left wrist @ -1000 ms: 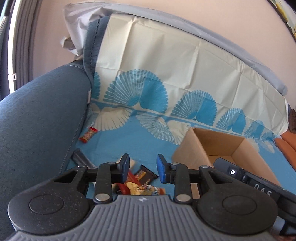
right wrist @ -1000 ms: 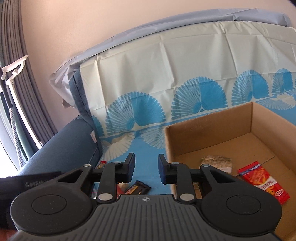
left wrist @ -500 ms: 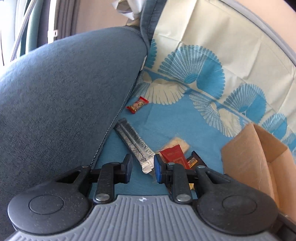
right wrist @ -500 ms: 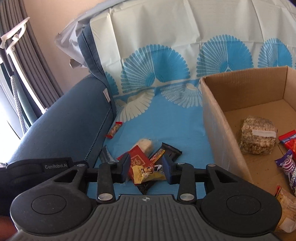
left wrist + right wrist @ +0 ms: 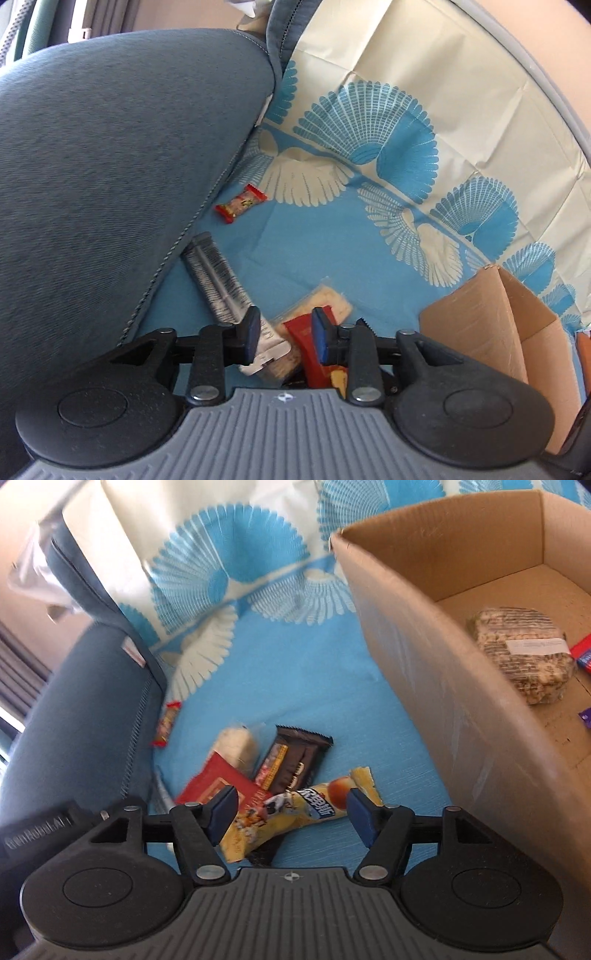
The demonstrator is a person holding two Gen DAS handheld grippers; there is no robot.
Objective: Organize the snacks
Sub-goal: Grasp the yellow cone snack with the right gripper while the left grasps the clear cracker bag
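Observation:
Several snacks lie on the blue cloth. In the right wrist view my right gripper (image 5: 291, 818) is open wide, hovering over a yellow snack packet (image 5: 295, 812), with a dark chocolate bar (image 5: 295, 760), a red packet (image 5: 218, 786) and a pale wrapped snack (image 5: 236, 746) just beyond. In the left wrist view my left gripper (image 5: 286, 334) is open above a grey striped packet (image 5: 221, 284) and the red packet (image 5: 304, 339). A small red candy (image 5: 240, 203) lies by the armrest. The cardboard box (image 5: 424, 635) holds a rice-cake block (image 5: 524, 653).
A blue-grey sofa armrest (image 5: 103, 155) rises at the left. The fan-patterned cloth (image 5: 388, 110) covers the seat and backrest. The box (image 5: 491, 317) stands at the right in the left wrist view. More wrappers (image 5: 583, 653) lie at the box's right edge.
Both grippers have tilted down and moved closer to the snack pile. My right gripper has opened wider over the yellow packet. My left gripper has come nearer the grey striped packet.

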